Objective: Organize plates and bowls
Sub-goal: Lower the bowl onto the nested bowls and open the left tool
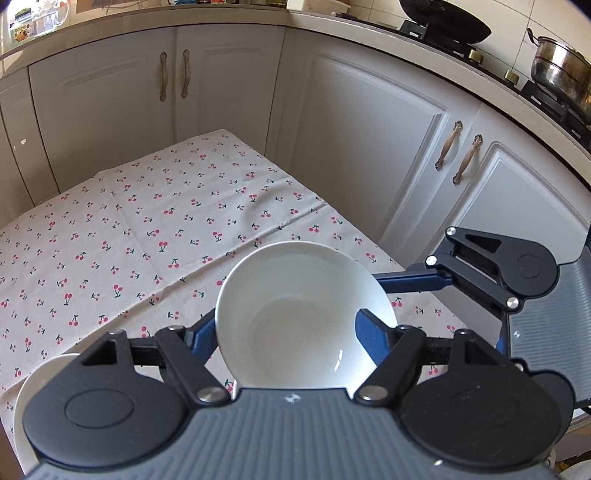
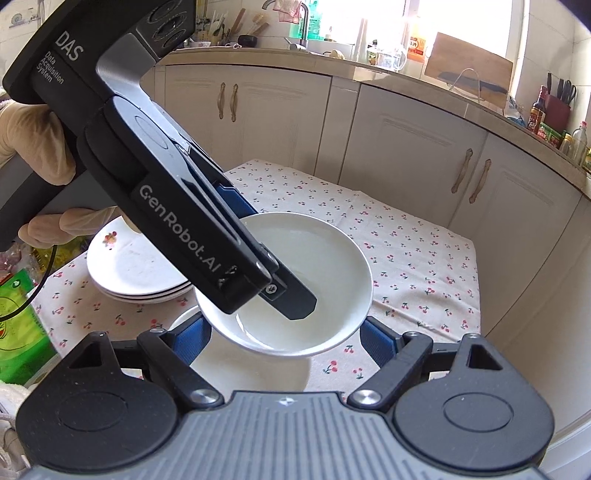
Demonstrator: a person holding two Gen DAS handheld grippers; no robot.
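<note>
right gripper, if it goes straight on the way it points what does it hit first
Most likely the white bowl held by the left gripper, lying directly between the right gripper fingers' line; depth is unclear, so it might pass just beneath onto the lower bowl.

Overall light: bright daylight, both views evenly lit from my seat.
Source: window (image 2: 458, 26) above the counter in the right wrist view, blown out to white.
Glare: small highlight inside the white bowl (image 1: 306, 314); sheen on the steel pot (image 1: 561, 74).
Shadows: soft, under the stacked plates (image 2: 136, 269).
Distortion: strong fisheye, cabinet doors (image 1: 369, 147) bow, corners go black.
Focus: sharp, no motion blur that I can see.
</note>
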